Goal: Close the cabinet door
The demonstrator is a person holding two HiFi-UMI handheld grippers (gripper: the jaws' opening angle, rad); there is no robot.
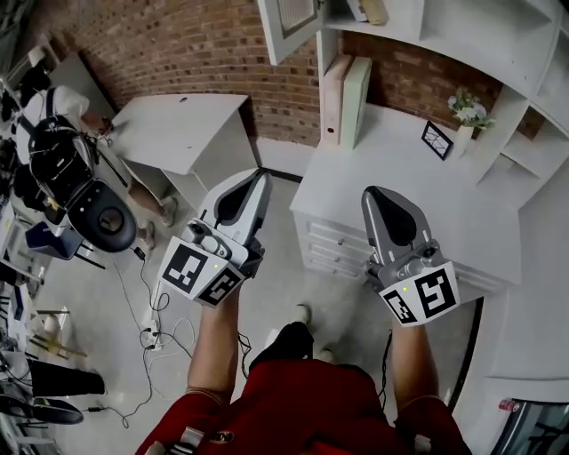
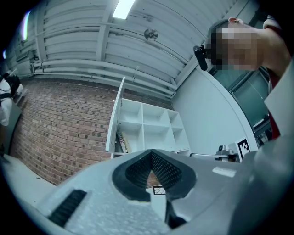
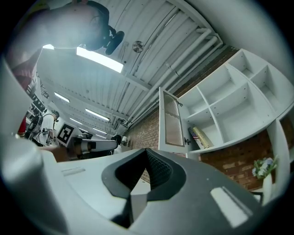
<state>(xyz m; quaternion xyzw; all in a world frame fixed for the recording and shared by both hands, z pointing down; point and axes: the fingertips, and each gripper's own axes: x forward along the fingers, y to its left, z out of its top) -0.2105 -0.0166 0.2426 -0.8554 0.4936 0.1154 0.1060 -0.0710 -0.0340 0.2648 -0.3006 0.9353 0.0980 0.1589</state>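
The white cabinet door (image 1: 289, 27) stands open at the top of the head view, hinged on a white shelf unit (image 1: 462, 35) above the desk. In the left gripper view the door (image 2: 115, 118) shows edge-on, left of the shelf compartments (image 2: 154, 126). The right gripper view shows the door's (image 3: 171, 120) panelled face, with books (image 3: 200, 137) on the shelf behind it. My left gripper (image 1: 244, 191) (image 2: 150, 158) and right gripper (image 1: 384, 209) (image 3: 146, 157) are both shut and hold nothing. They point up toward the cabinet, well short of the door.
A white desk with drawers (image 1: 418, 200) stands under the shelves, bearing upright binders (image 1: 347, 98), a small picture frame (image 1: 436, 139) and a flower vase (image 1: 467, 115). A second white table (image 1: 182, 129), an office chair (image 1: 102, 213), a person (image 1: 53, 115) and floor cables (image 1: 151, 329) lie to the left.
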